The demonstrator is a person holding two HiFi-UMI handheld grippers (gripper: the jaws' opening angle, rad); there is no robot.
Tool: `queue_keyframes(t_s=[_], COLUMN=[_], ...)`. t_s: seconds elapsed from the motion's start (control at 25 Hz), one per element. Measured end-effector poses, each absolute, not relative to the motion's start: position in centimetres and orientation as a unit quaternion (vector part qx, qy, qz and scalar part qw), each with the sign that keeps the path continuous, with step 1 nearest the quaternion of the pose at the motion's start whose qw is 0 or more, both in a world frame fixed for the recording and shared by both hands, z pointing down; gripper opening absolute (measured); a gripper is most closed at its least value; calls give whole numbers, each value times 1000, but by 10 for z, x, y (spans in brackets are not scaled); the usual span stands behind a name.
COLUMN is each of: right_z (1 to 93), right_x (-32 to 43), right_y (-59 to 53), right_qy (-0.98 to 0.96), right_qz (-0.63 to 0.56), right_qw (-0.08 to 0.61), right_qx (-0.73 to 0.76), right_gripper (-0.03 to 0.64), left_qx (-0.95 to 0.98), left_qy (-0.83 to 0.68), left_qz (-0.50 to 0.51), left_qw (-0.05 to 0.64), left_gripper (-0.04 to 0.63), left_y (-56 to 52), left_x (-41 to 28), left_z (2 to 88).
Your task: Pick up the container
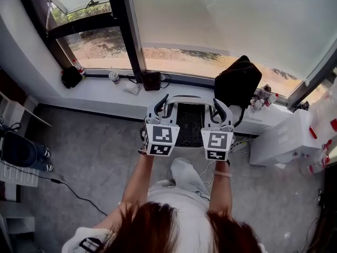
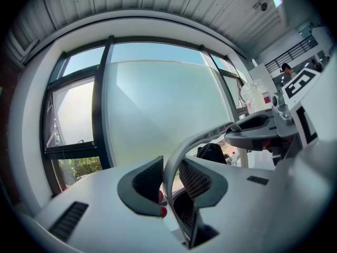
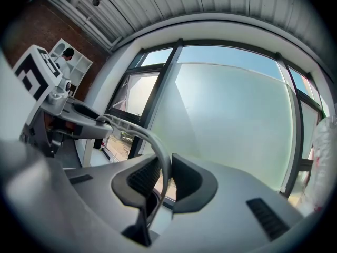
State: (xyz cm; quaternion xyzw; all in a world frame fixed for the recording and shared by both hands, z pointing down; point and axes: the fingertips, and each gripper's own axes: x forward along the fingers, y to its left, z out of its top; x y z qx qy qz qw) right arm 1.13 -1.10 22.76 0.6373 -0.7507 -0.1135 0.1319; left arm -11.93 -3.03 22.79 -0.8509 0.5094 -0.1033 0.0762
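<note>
Head view, reading outward from my own arms: both reach straight ahead, and the marker cubes (image 1: pixel 161 139) sit side by side. Just past them the left tongs (image 1: pixel 160 105) and right tongs (image 1: pixel 221 109) point away from me, level with each other. The container (image 1: pixel 189 121), white-rimmed with a dark mesh inside, hangs directly between them, so neither hand is nearer than the other. Left gripper view shows the left tongs (image 2: pixel 171 186) pinching the pale rim of the container (image 2: pixel 181 152), which arches up between the two ribbed pads. Right gripper view shows the same on the other side, with the right tongs (image 3: pixel 164 181) clamped on the thin rim (image 3: pixel 152 141) as it curves off toward the other hand. Nothing appears to support the container from below, so I judge it to be lifted clear and carried on the two grips alone. Its span runs crosswise from one hand to the other, so whatever comes next depends on my keeping both hands level and the same distance apart, or the rim may slip from one pinch. Below and beyond lies the grey floor (image 1: pixel 95 157), then the white sill (image 1: pixel 100 94) with a black bag (image 1: pixel 238 80), then the window (image 1: pixel 221 20).
</note>
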Motion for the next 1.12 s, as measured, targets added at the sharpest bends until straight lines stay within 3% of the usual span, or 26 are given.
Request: queue_keyframes(t_s=[1.12], right_z=[155], right_x=[34], right_y=[53], right_qy=[-766], right_qz=[-129], right_qw=[100], right_qx=[621], right_gripper=[81], left_qx=[-862], left_qy=[489], left_qz=[-85], left_qw=[105], left_gripper=[100], left_y=[29], left_x=[-93], left_z=[147])
